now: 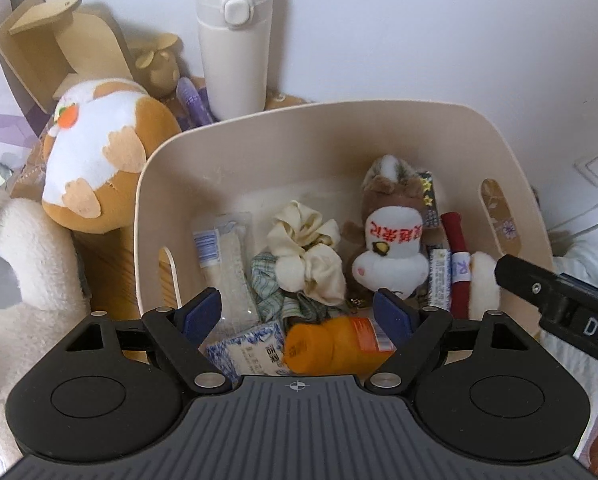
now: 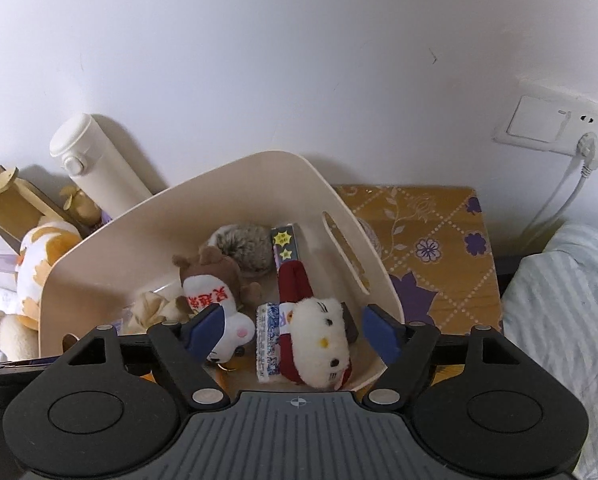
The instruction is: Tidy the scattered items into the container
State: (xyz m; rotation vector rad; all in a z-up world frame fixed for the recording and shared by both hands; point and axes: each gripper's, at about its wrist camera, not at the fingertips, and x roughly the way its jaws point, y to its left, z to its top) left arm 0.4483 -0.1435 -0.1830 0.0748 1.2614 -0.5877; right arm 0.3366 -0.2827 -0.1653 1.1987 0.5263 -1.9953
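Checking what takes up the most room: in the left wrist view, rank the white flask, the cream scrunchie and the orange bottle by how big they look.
1. white flask, clearly largest.
2. and 3. cream scrunchie and orange bottle look about alike; the bottle lies nearer the camera, partly hidden by the gripper body, so I won't rank them.

A plain white wall (image 2: pixel 299 60) carries a socket plate (image 2: pixel 539 124) above a floral-patterned yellow tabletop (image 2: pixel 431 232).
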